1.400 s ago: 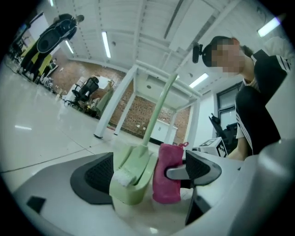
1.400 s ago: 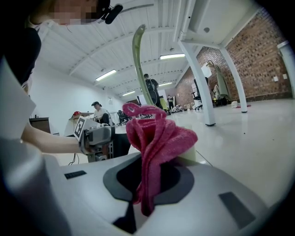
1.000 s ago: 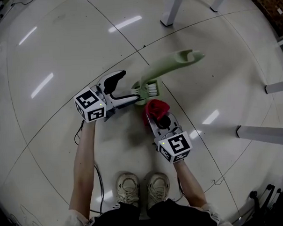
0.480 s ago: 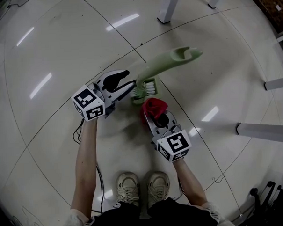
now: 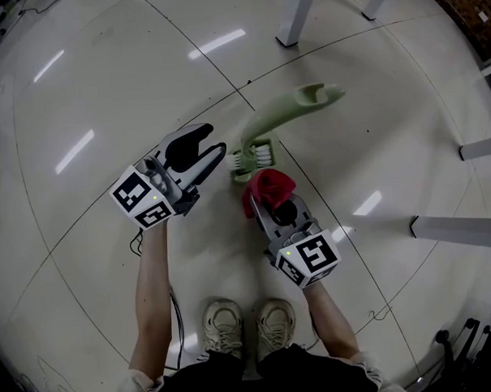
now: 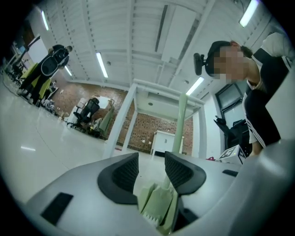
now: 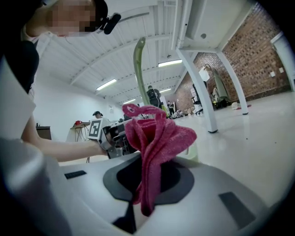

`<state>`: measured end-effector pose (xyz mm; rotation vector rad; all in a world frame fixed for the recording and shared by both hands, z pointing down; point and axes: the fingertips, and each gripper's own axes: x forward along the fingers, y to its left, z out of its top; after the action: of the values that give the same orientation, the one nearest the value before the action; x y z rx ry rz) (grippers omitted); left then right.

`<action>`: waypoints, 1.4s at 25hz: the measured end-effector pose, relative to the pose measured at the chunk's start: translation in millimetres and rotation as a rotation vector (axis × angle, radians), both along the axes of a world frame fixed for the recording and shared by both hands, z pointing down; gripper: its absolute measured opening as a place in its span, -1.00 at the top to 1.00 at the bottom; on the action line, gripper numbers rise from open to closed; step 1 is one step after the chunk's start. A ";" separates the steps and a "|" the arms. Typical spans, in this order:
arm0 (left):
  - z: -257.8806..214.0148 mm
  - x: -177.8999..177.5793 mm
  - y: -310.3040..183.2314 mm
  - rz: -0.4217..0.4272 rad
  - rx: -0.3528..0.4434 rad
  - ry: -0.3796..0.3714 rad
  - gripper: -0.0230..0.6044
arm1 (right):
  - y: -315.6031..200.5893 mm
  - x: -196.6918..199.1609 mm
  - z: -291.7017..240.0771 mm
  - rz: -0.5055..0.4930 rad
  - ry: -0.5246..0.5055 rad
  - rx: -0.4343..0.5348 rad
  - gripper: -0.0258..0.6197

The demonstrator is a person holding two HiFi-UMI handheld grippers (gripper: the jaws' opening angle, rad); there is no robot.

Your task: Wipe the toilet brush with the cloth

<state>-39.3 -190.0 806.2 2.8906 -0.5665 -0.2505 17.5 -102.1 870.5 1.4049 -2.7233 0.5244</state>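
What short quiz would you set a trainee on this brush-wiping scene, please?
1. True or false: the right gripper is shut on a red cloth.
2. What does the left gripper grip? A) a bottle B) the toilet brush C) nothing
3. Fill in: the toilet brush is pale ___.
Key: 1 true; 2 B; 3 green.
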 end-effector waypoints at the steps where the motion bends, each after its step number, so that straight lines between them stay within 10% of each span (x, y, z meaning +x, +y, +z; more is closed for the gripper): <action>1: -10.2 -1.3 1.7 -0.004 0.015 0.015 0.37 | -2.4 6.9 -6.5 0.020 -0.011 0.008 0.82; 4: -37.2 -4.8 5.6 0.004 0.007 0.072 0.92 | -8.7 28.2 -20.1 0.077 -0.022 0.028 0.83; 8: -84.8 2.8 31.0 0.178 0.049 0.170 0.92 | -9.1 56.0 -27.3 0.139 -0.036 0.026 0.82; 15: -186.5 35.6 48.5 0.294 0.300 0.028 0.73 | -1.9 91.8 -89.8 0.181 -0.061 0.055 0.83; 17: -203.6 50.0 51.8 0.349 0.309 -0.026 0.41 | -3.6 96.2 -118.4 0.176 -0.055 0.094 0.83; 23: -207.5 84.2 52.9 0.405 0.317 -0.184 0.41 | -5.4 107.2 -181.4 0.161 -0.071 0.175 0.83; 35: -231.7 76.3 28.1 0.372 0.267 -0.070 0.57 | -43.4 88.9 -222.7 0.091 -0.087 0.243 0.83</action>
<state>36.9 -161.9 574.4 3.1961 0.0053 -0.1817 106.4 -145.5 647.7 1.6009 -2.8846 0.2702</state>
